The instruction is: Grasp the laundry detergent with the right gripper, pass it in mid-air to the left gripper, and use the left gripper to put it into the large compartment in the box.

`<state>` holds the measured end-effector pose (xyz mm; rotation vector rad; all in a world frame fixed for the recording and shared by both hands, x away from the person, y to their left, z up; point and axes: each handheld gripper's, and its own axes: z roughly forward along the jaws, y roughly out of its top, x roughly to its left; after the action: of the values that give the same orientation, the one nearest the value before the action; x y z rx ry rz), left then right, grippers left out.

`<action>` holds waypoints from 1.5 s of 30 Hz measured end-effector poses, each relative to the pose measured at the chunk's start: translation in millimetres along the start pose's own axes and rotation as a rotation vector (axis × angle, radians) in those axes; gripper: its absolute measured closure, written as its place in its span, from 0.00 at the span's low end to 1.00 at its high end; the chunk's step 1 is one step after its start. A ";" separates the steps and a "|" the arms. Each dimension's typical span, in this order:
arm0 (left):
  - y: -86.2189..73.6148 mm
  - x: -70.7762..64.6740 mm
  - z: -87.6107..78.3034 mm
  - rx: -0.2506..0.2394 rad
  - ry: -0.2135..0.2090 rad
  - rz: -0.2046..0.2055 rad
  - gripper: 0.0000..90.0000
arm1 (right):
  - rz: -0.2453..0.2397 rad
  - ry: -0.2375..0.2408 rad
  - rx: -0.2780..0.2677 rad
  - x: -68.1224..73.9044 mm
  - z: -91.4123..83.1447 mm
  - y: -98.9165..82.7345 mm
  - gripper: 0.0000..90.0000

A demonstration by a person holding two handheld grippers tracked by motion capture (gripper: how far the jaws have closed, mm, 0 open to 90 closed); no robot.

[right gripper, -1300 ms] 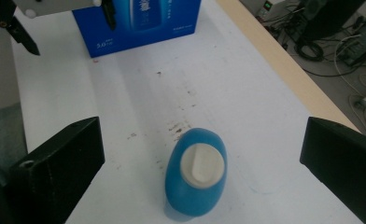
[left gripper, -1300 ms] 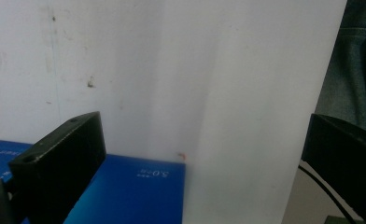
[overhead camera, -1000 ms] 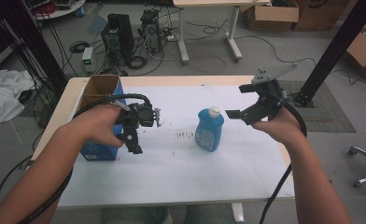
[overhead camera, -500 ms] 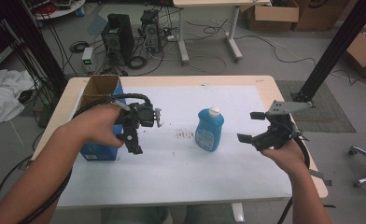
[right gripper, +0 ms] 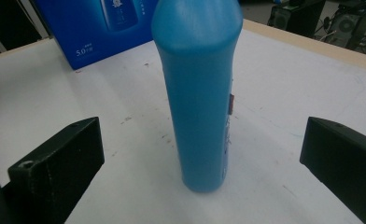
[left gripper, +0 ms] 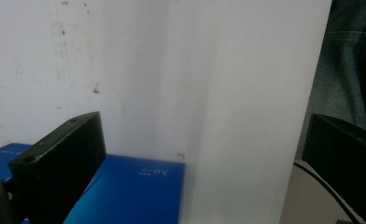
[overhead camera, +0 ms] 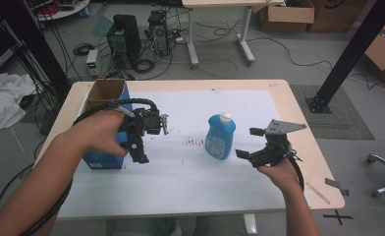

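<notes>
The right gripper (overhead camera: 252,143) is spread wide, empty, with the blue bottle (right gripper: 200,93) upright on the white mat (overhead camera: 180,172) just ahead, between its jaws' lines. The left gripper (overhead camera: 140,147) is also spread, empty, pointing down beside the blue box (overhead camera: 102,158).

A wooden table (overhead camera: 298,113) carries a white sheet (overhead camera: 180,177), blue bottle (overhead camera: 220,137) and blue box (overhead camera: 102,160).
</notes>
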<state>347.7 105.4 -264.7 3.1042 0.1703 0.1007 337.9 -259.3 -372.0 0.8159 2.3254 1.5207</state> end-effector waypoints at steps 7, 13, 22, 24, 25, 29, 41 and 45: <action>-3.8 -1.3 0.6 -0.008 0.003 -0.003 0.00 | 0.023 -0.008 -0.044 0.0 27.9 -14.6 0.00; -7.7 -2.2 0.0 -0.009 0.002 -0.004 0.00 | 0.038 -0.028 -0.070 -0.1 43.9 -22.1 0.00; -7.5 -4.7 -0.4 -0.012 0.001 0.000 0.00 | 0.031 -0.041 -0.074 -0.9 67.1 -28.0 0.00; -7.9 -4.7 -0.8 -0.011 0.001 0.001 0.00 | 0.030 -0.049 -0.079 -0.5 71.7 -29.2 0.00; -8.3 -4.8 -1.0 -0.012 0.003 -0.002 0.00 | 0.032 -0.045 -0.082 -0.6 73.7 -29.7 0.00; -9.8 -4.2 -2.2 -0.008 0.004 -0.003 0.00 | 0.038 -0.048 -0.095 -1.0 80.0 -31.3 0.00; -10.7 -2.6 0.5 -0.011 -0.002 -0.011 0.00 | 0.036 -0.088 -0.107 -4.1 90.9 -34.9 0.00; -9.2 -2.7 0.9 -0.012 -0.003 -0.007 0.00 | 0.037 -0.098 -0.111 -3.6 92.0 -33.5 0.02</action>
<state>344.1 114.2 -266.1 3.0914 0.1794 0.0965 374.9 -201.3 -441.8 0.8888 2.1474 1.5717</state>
